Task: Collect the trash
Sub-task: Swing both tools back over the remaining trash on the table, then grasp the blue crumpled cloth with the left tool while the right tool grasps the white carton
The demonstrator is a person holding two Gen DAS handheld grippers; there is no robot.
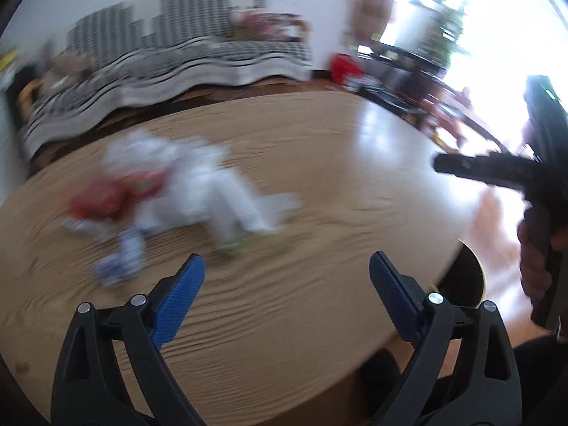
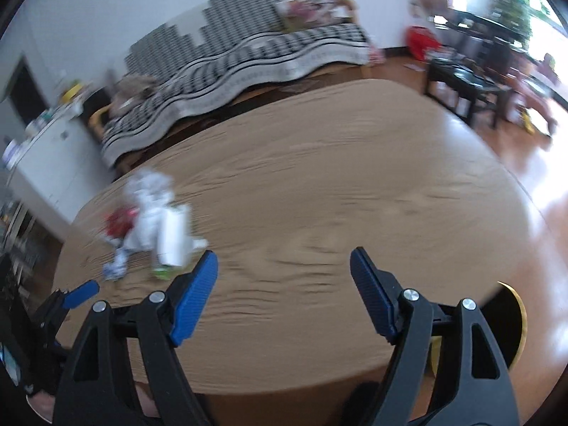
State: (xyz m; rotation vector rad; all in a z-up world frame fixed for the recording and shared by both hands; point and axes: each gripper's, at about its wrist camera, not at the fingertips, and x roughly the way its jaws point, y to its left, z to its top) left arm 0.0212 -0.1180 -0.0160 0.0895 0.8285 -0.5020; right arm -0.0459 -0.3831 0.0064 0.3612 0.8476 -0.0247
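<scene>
Motion blur, window [image 1: 497,17] glare, fisheye

Both wrist views look steeply down over the same table [image 1: 319,184], side by side.

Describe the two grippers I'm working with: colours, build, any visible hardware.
Both match. The left gripper and the right gripper each have two black plastic arms with triangular cut-outs, silver round pivot pins, and blue ribbed pads on the fingers. No cables or markings show. The hand on the right gripper's black handle is too blurred to show any sleeve.
</scene>
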